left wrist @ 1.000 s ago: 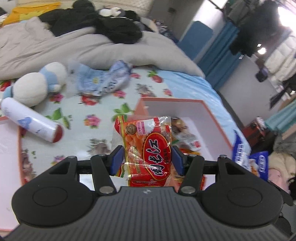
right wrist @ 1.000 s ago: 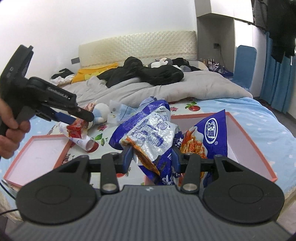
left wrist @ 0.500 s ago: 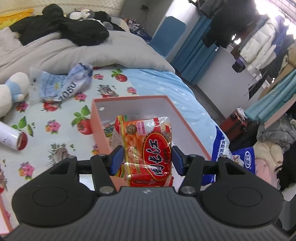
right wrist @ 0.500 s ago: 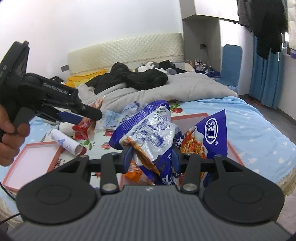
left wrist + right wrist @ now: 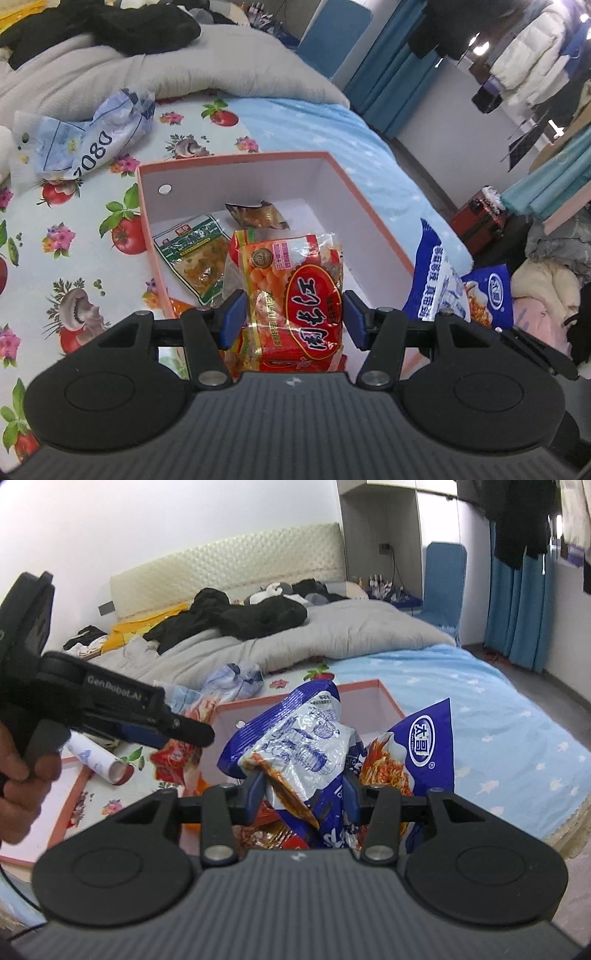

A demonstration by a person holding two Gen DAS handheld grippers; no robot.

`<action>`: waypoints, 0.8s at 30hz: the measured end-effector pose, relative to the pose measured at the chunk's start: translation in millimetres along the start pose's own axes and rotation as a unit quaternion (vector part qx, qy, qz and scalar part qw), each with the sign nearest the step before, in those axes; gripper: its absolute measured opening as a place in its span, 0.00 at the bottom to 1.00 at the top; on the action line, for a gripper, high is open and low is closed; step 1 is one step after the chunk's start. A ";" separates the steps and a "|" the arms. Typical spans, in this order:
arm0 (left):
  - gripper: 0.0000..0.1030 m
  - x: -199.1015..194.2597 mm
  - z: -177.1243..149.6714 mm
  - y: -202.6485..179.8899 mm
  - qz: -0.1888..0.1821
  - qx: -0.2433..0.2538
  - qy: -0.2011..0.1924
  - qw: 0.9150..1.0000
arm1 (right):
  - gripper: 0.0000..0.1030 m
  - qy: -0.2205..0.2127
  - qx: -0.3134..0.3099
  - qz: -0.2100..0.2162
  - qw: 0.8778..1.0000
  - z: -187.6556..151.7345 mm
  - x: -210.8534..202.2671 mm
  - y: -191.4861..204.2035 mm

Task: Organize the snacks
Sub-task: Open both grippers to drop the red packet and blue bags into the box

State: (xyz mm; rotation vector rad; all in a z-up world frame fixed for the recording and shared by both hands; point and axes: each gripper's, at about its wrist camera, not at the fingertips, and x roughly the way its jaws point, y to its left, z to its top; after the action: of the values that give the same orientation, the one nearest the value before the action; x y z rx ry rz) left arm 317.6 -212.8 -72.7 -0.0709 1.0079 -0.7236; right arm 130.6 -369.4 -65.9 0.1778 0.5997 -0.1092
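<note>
My left gripper (image 5: 291, 319) is shut on a red and orange snack packet (image 5: 295, 295) and holds it over the near end of the pink box (image 5: 236, 158). In the box lie a green-labelled snack bag (image 5: 195, 254) and a small brown packet (image 5: 258, 216). My right gripper (image 5: 301, 794) is shut on blue and white snack bags (image 5: 295, 746), held near the box (image 5: 369, 686). The left gripper (image 5: 177, 727) with the red packet (image 5: 173, 760) shows at the left of the right wrist view. The blue bags also show in the left wrist view (image 5: 439, 280).
The box sits on a bed with a fruit-print sheet (image 5: 74, 236). A crumpled pale blue bag (image 5: 88, 136) lies beyond it. A white tube (image 5: 99, 760) and the box lid (image 5: 48, 816) lie at the left. A grey duvet (image 5: 332, 635) with black clothes covers the far bed.
My left gripper has carried the red packet rightward, over the box, whose contents now show. The right gripper has kept its blue bags and come closer to the box.
</note>
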 end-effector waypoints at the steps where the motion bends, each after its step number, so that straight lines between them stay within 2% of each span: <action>1: 0.60 8.9 3.1 1.4 0.003 -0.001 0.003 1.000 | 0.46 0.002 -0.001 0.000 1.000 1.2 6.1 -2.7; 9: 0.60 67.3 27.1 14.5 0.028 -0.004 0.019 0.999 | 0.46 0.033 0.007 0.005 0.999 5.6 65.9 -27.7; 13: 0.60 95.2 31.2 19.1 0.052 0.009 0.034 0.998 | 0.46 0.054 0.014 0.011 0.998 2.1 94.6 -34.9; 15: 0.60 104.5 31.8 22.2 0.052 0.005 0.037 0.998 | 0.46 0.063 0.015 0.013 0.998 0.2 106.0 -37.0; 24: 0.61 121.7 32.1 24.2 0.070 0.011 0.040 0.997 | 0.47 0.083 0.032 0.019 0.996 -8.6 117.9 -46.1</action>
State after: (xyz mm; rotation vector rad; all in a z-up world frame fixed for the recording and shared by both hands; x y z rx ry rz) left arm 395.0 -273.7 -154.8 0.0480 1.0694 -0.6136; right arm 215.5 -418.7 -146.2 0.2614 0.7582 -0.0780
